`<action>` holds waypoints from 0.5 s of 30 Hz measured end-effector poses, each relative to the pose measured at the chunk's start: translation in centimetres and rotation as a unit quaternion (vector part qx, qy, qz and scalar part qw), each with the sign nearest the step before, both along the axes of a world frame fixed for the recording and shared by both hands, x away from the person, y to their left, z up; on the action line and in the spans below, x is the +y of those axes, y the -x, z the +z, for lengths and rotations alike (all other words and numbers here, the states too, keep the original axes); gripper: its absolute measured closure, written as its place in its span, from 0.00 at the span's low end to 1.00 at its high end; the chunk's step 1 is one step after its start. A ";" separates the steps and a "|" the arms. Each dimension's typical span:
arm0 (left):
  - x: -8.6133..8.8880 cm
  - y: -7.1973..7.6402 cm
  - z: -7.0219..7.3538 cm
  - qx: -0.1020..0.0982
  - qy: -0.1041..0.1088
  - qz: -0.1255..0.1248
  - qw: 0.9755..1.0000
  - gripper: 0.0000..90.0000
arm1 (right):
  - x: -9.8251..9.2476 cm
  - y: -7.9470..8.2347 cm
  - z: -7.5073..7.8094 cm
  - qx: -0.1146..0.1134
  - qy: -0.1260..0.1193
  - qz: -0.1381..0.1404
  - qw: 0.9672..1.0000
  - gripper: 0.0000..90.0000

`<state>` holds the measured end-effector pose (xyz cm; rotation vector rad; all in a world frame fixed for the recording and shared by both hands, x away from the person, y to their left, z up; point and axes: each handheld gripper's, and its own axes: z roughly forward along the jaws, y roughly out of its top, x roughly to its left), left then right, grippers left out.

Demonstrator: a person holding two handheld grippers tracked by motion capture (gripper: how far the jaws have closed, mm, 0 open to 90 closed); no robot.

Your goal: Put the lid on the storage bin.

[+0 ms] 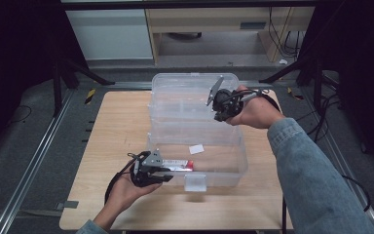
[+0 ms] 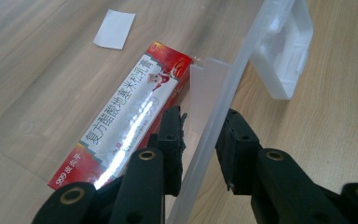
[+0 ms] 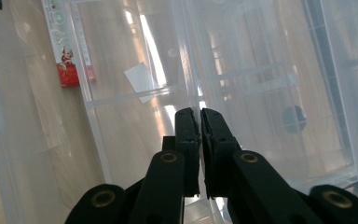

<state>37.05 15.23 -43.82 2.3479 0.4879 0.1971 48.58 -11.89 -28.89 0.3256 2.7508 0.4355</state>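
High view shows our left claw [image 1: 168, 176] clamped on the front wall of the clear box [image 1: 224, 165] on the bench [image 1: 117, 126]; right claw [image 1: 217, 116], jaws together, hovers by the lid [image 1: 185, 92]. We should keep that wall steady.

A clear plastic storage box [image 1: 233, 161] is set on the wooden table, its lid [image 1: 185, 92] swung back and propped open behind it; a latch [image 1: 195, 182] is seen on the front wall; a red and white carton [image 2: 130, 114], printed with Chinese characters, is laid flat on the box floor, close against the front wall; a small white slip [image 2: 114, 29], possibly a label, is seen flat on the floor beyond the carton.
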 end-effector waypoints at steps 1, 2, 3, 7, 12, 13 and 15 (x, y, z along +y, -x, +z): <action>0.0 0.0 0.0 0.000 0.000 0.000 1.000 0.79 | 0.0 0.3 0.0 0.001 -0.001 -0.003 1.000 0.96; 0.0 0.0 0.0 -0.001 -0.002 0.001 1.000 0.79 | 0.0 0.4 0.0 -0.001 0.000 -0.001 1.000 0.96; 0.0 0.0 0.0 -0.001 -0.002 0.000 1.000 0.79 | -0.1 0.6 0.0 -0.002 -0.001 0.002 1.000 0.96; -0.1 0.1 0.1 -0.002 -0.005 0.002 1.000 0.79 | -0.2 1.3 0.1 -0.001 -0.003 0.008 1.000 0.96; -0.1 0.1 0.1 -0.002 -0.006 0.002 1.000 0.79 | -0.2 2.0 0.1 0.000 -0.004 0.013 1.000 0.97; -0.1 0.1 0.1 -0.002 -0.005 0.002 1.000 0.79 | -0.3 2.2 0.1 -0.001 -0.004 0.014 1.000 0.97; -0.2 0.1 0.1 -0.003 -0.005 0.003 1.000 0.79 | -0.4 2.5 0.1 0.001 -0.008 0.016 1.000 0.97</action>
